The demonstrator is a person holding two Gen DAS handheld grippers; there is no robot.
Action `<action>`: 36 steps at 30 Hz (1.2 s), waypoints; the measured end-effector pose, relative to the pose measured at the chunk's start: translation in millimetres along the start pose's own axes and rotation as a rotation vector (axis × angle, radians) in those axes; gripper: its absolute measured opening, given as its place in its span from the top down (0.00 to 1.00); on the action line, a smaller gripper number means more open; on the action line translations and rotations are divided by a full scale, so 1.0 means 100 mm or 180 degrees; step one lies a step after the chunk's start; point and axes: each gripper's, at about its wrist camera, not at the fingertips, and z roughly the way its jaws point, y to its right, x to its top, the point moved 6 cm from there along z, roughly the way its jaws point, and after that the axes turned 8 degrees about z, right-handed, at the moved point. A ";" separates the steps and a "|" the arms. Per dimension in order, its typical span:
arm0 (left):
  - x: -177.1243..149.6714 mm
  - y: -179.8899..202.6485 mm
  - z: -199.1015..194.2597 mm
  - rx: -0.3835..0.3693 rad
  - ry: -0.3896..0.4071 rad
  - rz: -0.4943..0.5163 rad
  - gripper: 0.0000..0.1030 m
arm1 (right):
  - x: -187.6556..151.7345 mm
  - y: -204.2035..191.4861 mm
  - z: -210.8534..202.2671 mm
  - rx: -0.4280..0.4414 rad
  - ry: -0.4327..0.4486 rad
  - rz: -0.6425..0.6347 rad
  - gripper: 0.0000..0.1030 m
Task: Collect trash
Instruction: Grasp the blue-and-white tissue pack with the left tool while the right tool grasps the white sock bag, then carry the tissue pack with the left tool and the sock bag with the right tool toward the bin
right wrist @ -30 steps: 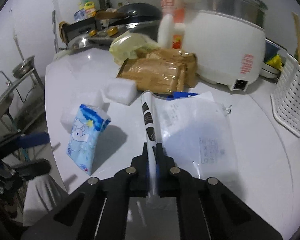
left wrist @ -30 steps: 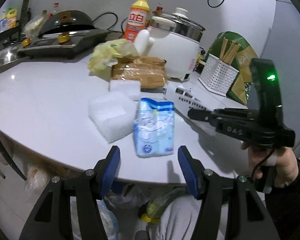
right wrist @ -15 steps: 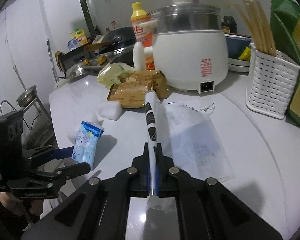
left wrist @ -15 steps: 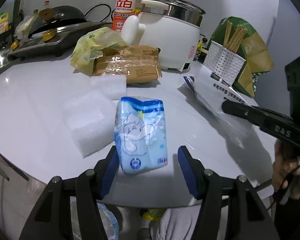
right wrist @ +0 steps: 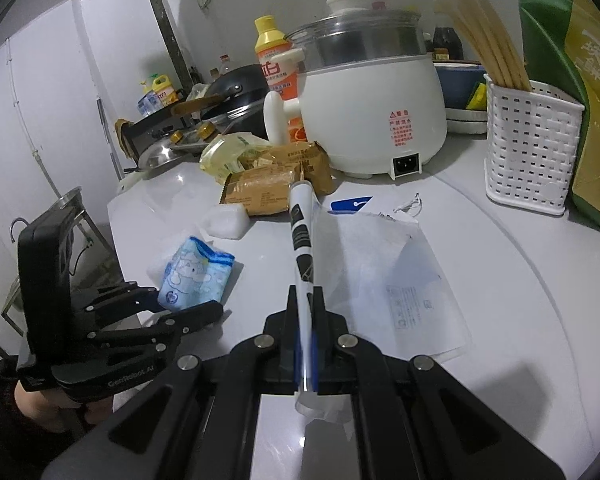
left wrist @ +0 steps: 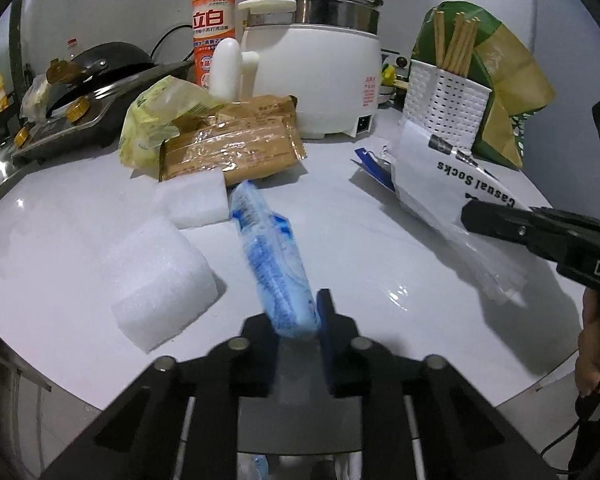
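My left gripper (left wrist: 296, 320) is shut on a blue tissue pack (left wrist: 274, 264), tipped on edge over the white table (left wrist: 360, 248). It also shows in the right wrist view (right wrist: 194, 276), held by the left gripper (right wrist: 180, 308). My right gripper (right wrist: 306, 308) is shut on a clear plastic sock bag (right wrist: 388, 272) with a black-and-white label, lifted above the table. The bag shows in the left wrist view (left wrist: 452, 184), hanging from the right gripper (left wrist: 472, 216). Two white foam blocks (left wrist: 160, 276) (left wrist: 194, 198), brown wrapped packets (left wrist: 232, 148) and a yellow bag (left wrist: 156, 124) lie on the table.
A white rice cooker (left wrist: 316, 72), an orange detergent bottle (left wrist: 214, 28), a white chopstick basket (left wrist: 444, 100) and a green-yellow bag (left wrist: 504, 80) stand at the back. A stove with a black pan (left wrist: 96, 68) is at the left. The table edge runs close below my grippers.
My left gripper moved in and closed on the blue tissue pack, tipping it onto its edge. My right gripper kept hold of the plastic bag and lifted it a little.
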 end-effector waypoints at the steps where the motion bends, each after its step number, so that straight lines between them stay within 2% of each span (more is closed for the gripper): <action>1: 0.01 0.00 -0.01 -0.0002 0.0004 -0.0003 0.95 | 0.00 0.01 0.00 0.0004 0.0002 0.0001 0.97; 10: 0.02 0.01 -0.26 -0.0040 0.0148 -0.0015 0.95 | 0.00 -0.11 -0.13 0.0042 0.0056 -0.0067 0.97; 22: -0.07 -0.10 -0.71 -0.0023 0.0340 -0.0105 0.95 | -0.04 -0.45 -0.33 0.0139 0.0092 -0.0225 0.97; 32: -0.33 -0.30 -1.09 0.0026 0.0431 -0.0166 0.95 | -0.06 -0.88 -0.42 0.0164 0.0163 -0.0460 0.98; 36: -0.45 -0.40 -1.23 0.0081 0.0461 -0.0186 0.95 | -0.09 -1.09 -0.46 0.0256 0.0172 -0.0541 0.98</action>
